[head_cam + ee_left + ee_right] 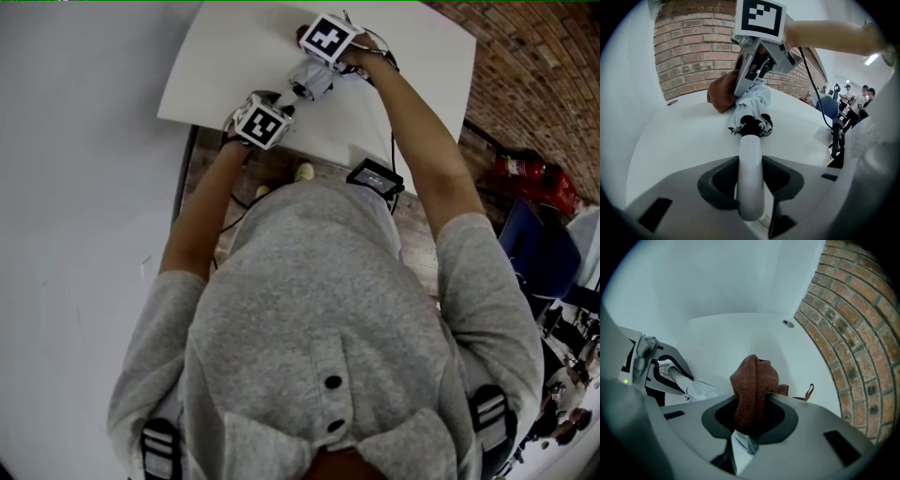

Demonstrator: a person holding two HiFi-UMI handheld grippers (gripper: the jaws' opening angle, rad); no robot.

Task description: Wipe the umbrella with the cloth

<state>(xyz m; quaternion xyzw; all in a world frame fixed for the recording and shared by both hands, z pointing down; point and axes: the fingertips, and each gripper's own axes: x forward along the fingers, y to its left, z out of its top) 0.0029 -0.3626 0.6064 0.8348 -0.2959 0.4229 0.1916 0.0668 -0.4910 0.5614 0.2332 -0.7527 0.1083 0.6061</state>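
Left gripper (751, 187): fingers closed on the umbrella (751, 154) handle.
Right gripper (750, 420): fingers pinch the cloth (753, 380) over the umbrella's canopy.

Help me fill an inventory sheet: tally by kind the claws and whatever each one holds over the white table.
umbrella: 1
cloth: 1
claws: 2 (left claw, right claw)
Total: 4
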